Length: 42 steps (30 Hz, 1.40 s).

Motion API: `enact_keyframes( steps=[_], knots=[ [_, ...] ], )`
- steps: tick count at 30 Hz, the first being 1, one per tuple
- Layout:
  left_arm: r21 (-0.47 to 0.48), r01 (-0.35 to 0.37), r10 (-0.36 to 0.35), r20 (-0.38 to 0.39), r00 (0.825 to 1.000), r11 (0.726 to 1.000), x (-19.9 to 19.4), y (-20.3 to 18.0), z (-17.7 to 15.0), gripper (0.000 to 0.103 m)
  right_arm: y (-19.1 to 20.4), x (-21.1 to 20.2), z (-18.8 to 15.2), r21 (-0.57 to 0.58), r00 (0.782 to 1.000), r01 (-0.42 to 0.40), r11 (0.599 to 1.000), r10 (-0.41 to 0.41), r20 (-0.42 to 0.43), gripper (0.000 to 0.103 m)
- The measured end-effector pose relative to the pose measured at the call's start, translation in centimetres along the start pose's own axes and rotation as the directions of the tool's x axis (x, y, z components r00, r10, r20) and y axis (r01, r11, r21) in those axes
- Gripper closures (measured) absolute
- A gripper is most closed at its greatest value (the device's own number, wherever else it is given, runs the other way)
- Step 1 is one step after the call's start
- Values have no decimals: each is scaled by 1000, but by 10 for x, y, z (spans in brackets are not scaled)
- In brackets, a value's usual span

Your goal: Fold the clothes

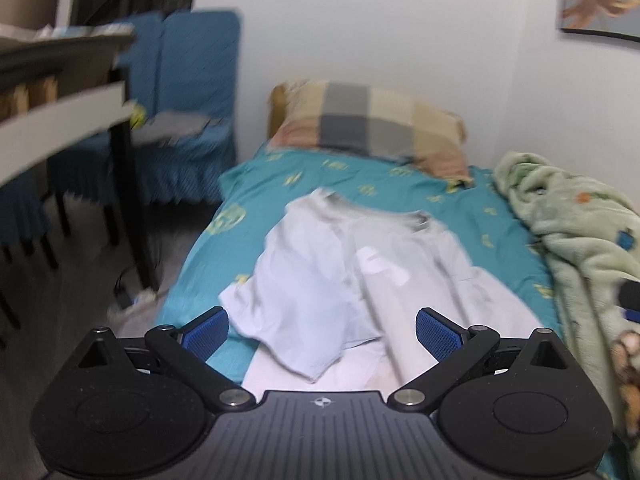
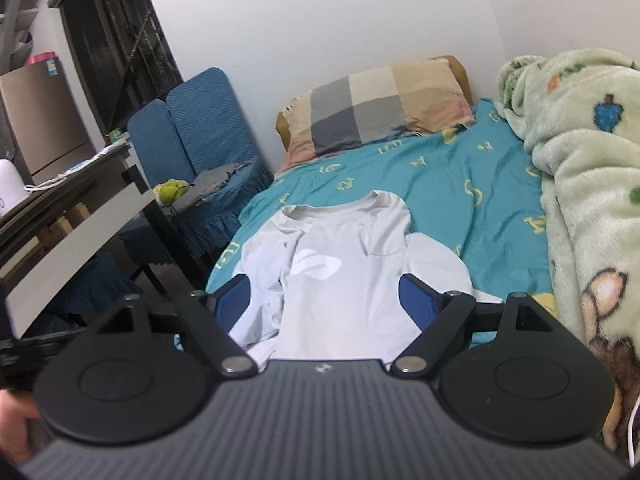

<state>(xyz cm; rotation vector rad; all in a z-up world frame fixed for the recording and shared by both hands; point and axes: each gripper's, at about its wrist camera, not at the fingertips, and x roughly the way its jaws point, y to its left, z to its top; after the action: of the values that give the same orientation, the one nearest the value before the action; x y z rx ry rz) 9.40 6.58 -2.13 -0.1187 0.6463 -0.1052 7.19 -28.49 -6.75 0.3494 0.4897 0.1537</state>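
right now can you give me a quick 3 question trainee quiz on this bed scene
1. True or false: the left hand-held gripper is shut on the white shirt.
2. What lies at the head of the bed: A) checked pillow B) laptop C) basket?
3. Fill in: the green blanket is heaped on the shirt's ____ side in the right wrist view.

Key: 1 false, both hand-held grippers are open, right too; 2 A; 3 right.

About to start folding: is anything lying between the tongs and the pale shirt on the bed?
Nothing visible does. Both the left tongs and right tongs are open with the shirt directly ahead on the teal sheet. The green blanket lies off to the right, apart from the shirt.
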Motion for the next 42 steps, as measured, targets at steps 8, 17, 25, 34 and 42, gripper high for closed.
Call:
enact_keyframes(
  steps=[8, 17, 25, 34, 42],
  knots=[
    [-292, -30, 9, -73, 997, 956, 65, 73, 3, 4, -14, 9, -2, 96, 1000, -1, 995, 3, -18, 20],
    [-482, 84, -143, -87, 986, 872, 132, 113, -19, 18, -29, 46, -3, 218, 998, -4, 976, 18, -63, 20],
    [-468, 125, -174, -64, 983, 875, 163, 109, -18, 32, -18, 69, -3, 122, 995, 63, 990, -53, -84, 21],
    [-392, 37, -85, -106, 991, 919, 182, 91, -2, 79, -20, 74, -8, 108, 991, 42, 993, -28, -129, 21],
    [-320, -22, 23, 0, 1000, 947, 165, 89, 47, 101, -21, 70, -9, 126, 992, 23, 992, -7, -129, 21]
  ],
)
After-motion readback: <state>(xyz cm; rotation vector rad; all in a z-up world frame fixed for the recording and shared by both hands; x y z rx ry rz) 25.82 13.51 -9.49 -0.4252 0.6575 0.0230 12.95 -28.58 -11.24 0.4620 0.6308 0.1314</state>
